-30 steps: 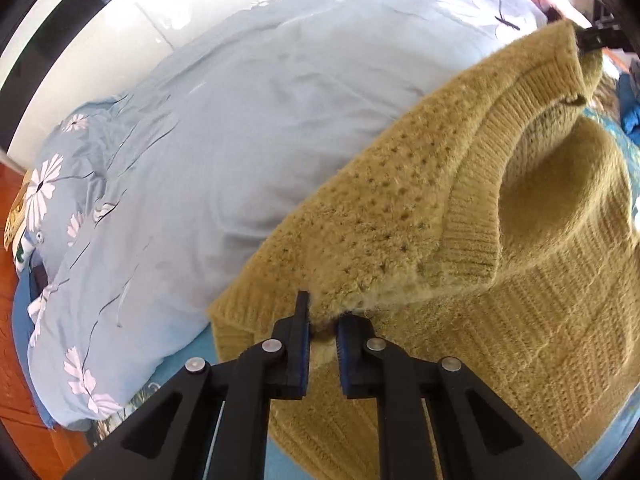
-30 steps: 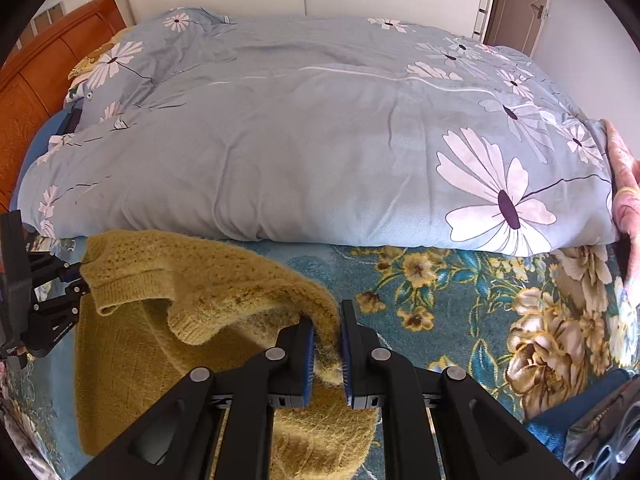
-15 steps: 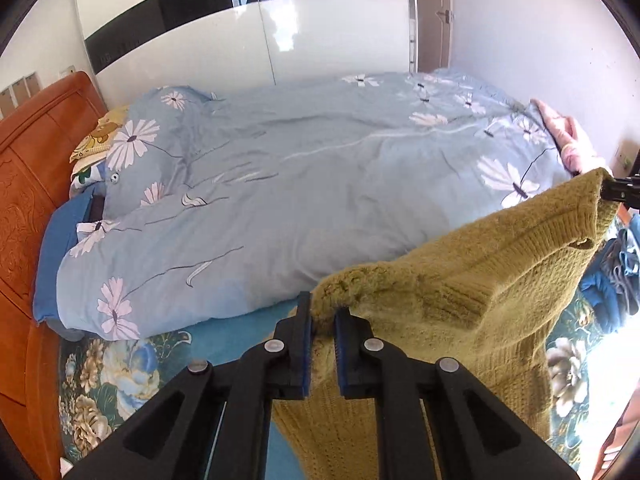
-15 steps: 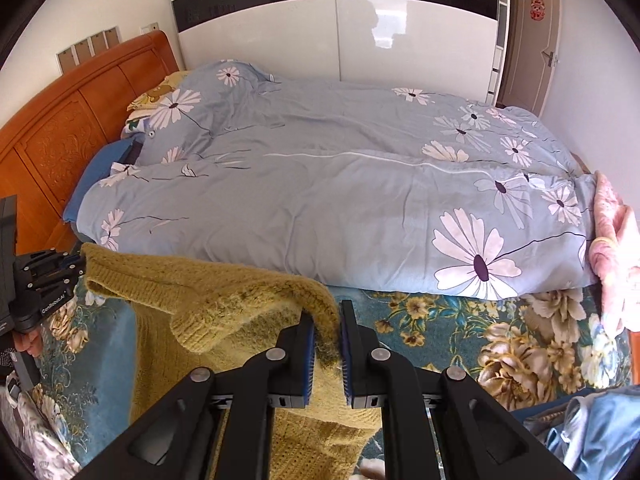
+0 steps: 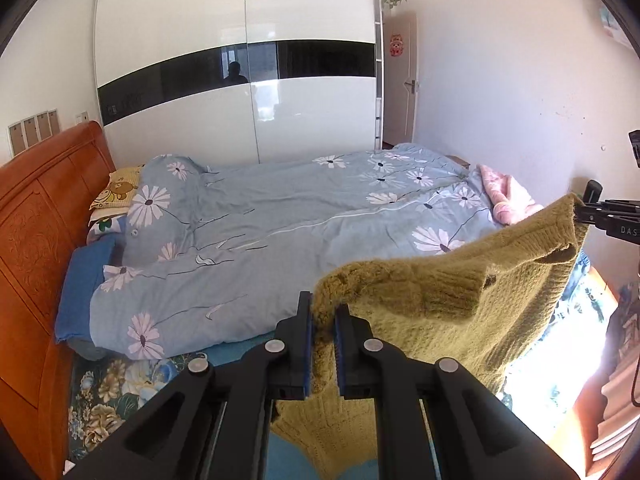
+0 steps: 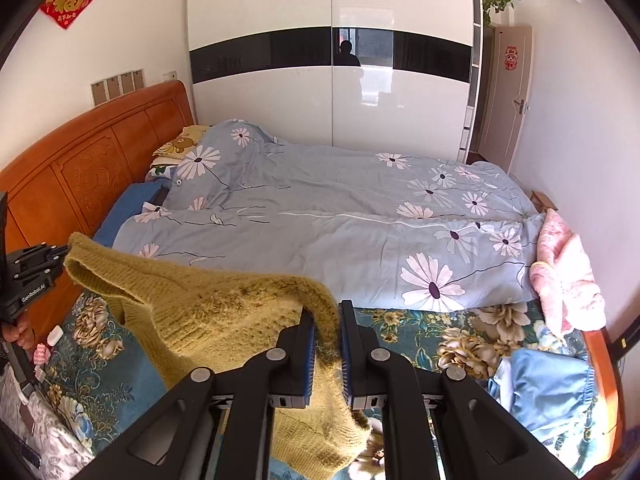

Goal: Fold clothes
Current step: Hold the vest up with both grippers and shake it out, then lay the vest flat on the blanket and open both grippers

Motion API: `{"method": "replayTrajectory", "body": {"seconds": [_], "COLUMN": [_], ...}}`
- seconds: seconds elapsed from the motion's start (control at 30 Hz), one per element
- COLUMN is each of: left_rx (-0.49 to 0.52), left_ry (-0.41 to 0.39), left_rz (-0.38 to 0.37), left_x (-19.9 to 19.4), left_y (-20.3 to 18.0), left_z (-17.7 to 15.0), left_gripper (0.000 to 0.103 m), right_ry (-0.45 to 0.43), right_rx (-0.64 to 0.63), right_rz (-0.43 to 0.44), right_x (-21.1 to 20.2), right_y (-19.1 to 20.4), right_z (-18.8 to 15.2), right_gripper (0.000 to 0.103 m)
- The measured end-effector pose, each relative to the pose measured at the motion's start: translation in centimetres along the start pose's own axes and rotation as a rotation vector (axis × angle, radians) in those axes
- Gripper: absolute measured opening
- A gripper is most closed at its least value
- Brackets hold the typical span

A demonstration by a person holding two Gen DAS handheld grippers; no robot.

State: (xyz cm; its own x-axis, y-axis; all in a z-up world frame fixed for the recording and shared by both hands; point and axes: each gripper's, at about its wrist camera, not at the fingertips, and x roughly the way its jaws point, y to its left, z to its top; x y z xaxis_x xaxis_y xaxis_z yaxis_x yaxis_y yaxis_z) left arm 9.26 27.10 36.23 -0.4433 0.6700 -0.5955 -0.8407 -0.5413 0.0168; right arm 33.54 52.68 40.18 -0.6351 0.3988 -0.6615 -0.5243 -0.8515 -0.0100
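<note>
A mustard-yellow knitted sweater (image 5: 460, 300) hangs in the air above the bed, stretched between both grippers. My left gripper (image 5: 323, 312) is shut on one top corner of it, low in the middle of the left wrist view. The other top corner is pinched by my right gripper (image 6: 327, 320), which is shut too. In the right wrist view the sweater (image 6: 192, 312) sags from my left gripper (image 6: 60, 256) at the far left. The right gripper (image 5: 580, 208) shows at the right edge of the left wrist view. The sweater's lower part hangs out of sight below.
A blue floral duvet (image 6: 360, 216) covers the far half of the bed, with a floral sheet (image 6: 452, 344) in front. A wooden headboard (image 6: 80, 176) stands left. A pink garment (image 6: 560, 276) and light blue clothes (image 6: 548, 392) lie right. A white wardrobe (image 5: 240, 80) fills the back wall.
Both grippers have risen high with the sweater, lifting it off the bed. The views have tilted up from the bedding to take in the wardrobe and walls.
</note>
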Motion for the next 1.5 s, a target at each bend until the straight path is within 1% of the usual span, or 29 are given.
{"method": "replayTrajectory", "body": {"seconds": [0.1,0.17,0.23,0.3,0.4,0.47,0.53,0.6,0.67,0.73,0.8,0.9,0.97,1.03,1.13,1.27,1.37,1.4,1.5], "left_rx": [-0.018,-0.030,-0.039,-0.038,-0.032,-0.041,-0.018,-0.009,-0.039,-0.076,-0.094,-0.135,-0.131,-0.135,-0.125,-0.121,-0.112,-0.112,-0.134], "left_ry": [-0.005,-0.007,0.005,0.012,0.015,0.010,0.024,0.060,0.135,0.206,0.278,0.408,0.473,0.522,0.554,0.582,0.605,0.615,0.650], "left_rz": [-0.031,-0.051,-0.076,-0.095,-0.115,-0.122,-0.082,-0.035,-0.012,0.010,0.045,0.077,0.101,0.109,0.122,0.125,0.130,0.131,0.124], "left_x": [-3.5,-5.9,-7.9,-9.5,-10.3,-9.0,-5.8,-1.2,5.0,11.2,17.6,27.1,32.3,36.5,41.2,45.9,48.6,49.3,50.4], "left_y": [-0.2,-0.3,-0.4,-0.3,0.2,0.5,0.5,0.7,1.7,2.7,3.6,5.1,5.5,6.0,6.4,7.2,7.4,7.5,7.7], "left_z": [-0.7,-1.1,-1.0,-0.3,1.6,2.6,3.0,2.6,1.7,0.1,-1.7,-4.9,-7.3,-8.9,-10.3,-10.8,-11.0,-11.1,-11.6], "left_gripper": [0.009,0.009,0.009,0.009,0.009,0.009,0.009,0.009,0.009,0.009,0.009,0.009,0.009,0.009,0.009,0.010,0.010,0.012,0.013], "right_ry": [-0.022,-0.030,-0.035,-0.044,-0.056,-0.043,-0.004,0.050,0.116,0.182,0.244,0.340,0.401,0.450,0.500,0.549,0.582,0.592,0.607], "right_rx": [-0.013,0.004,0.014,-0.006,-0.041,-0.056,-0.093,-0.100,-0.091,-0.076,-0.030,0.020,0.015,0.010,0.032,0.075,0.075,0.074,0.059], "right_rz": [-0.004,0.007,0.020,0.027,0.049,0.063,0.057,0.083,0.102,0.117,0.125,0.125,0.123,0.114,0.101,0.088,0.083,0.082,0.074], "right_x": [-3.8,-6.0,-7.9,-9.9,-11.1,-9.6,-6.3,-1.4,5.0,11.6,18.4,28.2,34.0,38.9,44.6,50.2,52.7,53.4,54.9], "right_y": [1.1,1.6,2.1,2.9,3.2,2.6,1.9,0.8,-0.2,-1.3,-2.4,-3.4,-3.4,-3.6,-4.7,-6.2,-6.8,-6.9,-7.0], "right_z": [-0.6,-0.9,-0.9,-0.4,1.2,2.4,3.0,3.2,2.7,2.0,0.8,-1.6,-3.2,-4.5,-5.8,-6.8,-7.8,-8.1,-8.9], "right_gripper": [0.011,0.011,0.011,0.011,0.011,0.011,0.011,0.011,0.011,0.011,0.011,0.011,0.011,0.011,0.011,0.011,0.011,0.011,0.015]}}
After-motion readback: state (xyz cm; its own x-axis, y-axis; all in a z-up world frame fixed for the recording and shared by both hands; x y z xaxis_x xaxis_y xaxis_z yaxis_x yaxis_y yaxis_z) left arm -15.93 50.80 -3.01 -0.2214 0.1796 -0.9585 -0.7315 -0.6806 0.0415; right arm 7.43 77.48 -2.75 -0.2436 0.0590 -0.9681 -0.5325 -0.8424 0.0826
